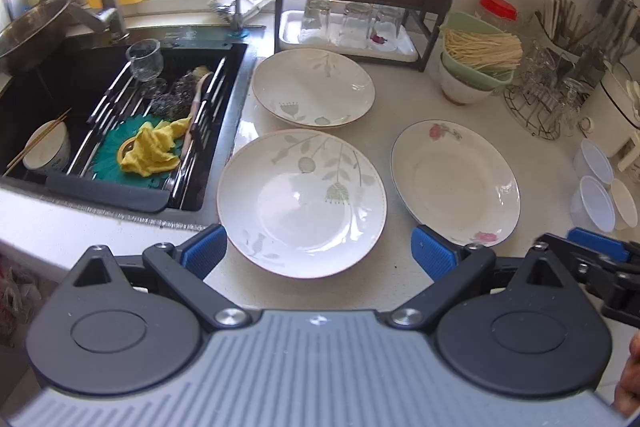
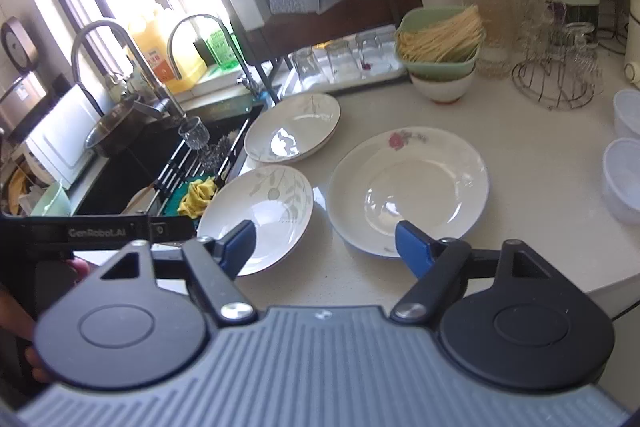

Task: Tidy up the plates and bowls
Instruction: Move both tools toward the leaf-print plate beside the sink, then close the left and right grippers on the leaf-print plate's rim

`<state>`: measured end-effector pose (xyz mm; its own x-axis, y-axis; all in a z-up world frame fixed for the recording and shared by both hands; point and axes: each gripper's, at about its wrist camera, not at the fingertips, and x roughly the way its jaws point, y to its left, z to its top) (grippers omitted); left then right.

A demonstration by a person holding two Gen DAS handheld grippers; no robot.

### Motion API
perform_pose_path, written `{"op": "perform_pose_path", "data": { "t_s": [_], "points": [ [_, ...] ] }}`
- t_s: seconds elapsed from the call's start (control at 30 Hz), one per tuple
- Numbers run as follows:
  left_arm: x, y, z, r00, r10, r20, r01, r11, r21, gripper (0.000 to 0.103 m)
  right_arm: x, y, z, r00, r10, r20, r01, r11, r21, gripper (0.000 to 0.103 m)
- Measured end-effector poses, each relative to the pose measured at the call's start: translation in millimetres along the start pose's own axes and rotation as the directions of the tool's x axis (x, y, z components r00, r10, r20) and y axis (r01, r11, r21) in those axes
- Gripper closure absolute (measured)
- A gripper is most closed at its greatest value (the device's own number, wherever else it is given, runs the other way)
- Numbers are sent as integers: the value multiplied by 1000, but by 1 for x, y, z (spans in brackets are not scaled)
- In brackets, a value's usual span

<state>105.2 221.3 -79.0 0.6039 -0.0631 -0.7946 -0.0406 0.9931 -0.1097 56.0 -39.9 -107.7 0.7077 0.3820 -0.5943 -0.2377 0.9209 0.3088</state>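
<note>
Three white plates lie on the pale counter. A leaf-patterned plate is nearest. A second leaf-patterned plate lies behind it by the sink. A rose-patterned plate lies to the right. A white bowl holds a green basket of noodles. My left gripper is open and empty, just short of the near plate. My right gripper is open and empty, over the gap between the near plate and the rose plate.
A black sink with a drain rack, yellow cloth and a bowl with chopsticks is on the left. A dark rack with upturned glasses stands behind. Plastic cups and a wire glass stand are at the right.
</note>
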Motion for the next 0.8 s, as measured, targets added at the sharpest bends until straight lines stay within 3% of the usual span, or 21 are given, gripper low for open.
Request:
{"op": "perform_pose_path", "data": {
  "t_s": [0.13, 0.27, 0.47, 0.7, 0.8],
  "points": [
    [17, 14, 8, 1000, 5, 2, -5, 998, 63, 3, 28, 21, -3, 1000, -3, -23, 3, 1000, -17, 36],
    [37, 36, 10, 998, -62, -13, 62, 997, 36, 3, 53, 30, -5, 998, 9, -54, -10, 1000, -5, 37],
    [73, 59, 7, 997, -79, -15, 79, 996, 34, 6, 91, 37, -8, 996, 15, -87, -14, 1000, 15, 39],
    [118, 90, 13, 992, -99, -80, 96, 994, -47, 31, 124, 47, -10, 990, 18, -137, -14, 999, 31, 39],
    [131, 97, 17, 992, -94, -88, 90, 995, -45, 44, 137, 45, -11, 988, 16, -152, -8, 999, 54, 53]
  ]
}}
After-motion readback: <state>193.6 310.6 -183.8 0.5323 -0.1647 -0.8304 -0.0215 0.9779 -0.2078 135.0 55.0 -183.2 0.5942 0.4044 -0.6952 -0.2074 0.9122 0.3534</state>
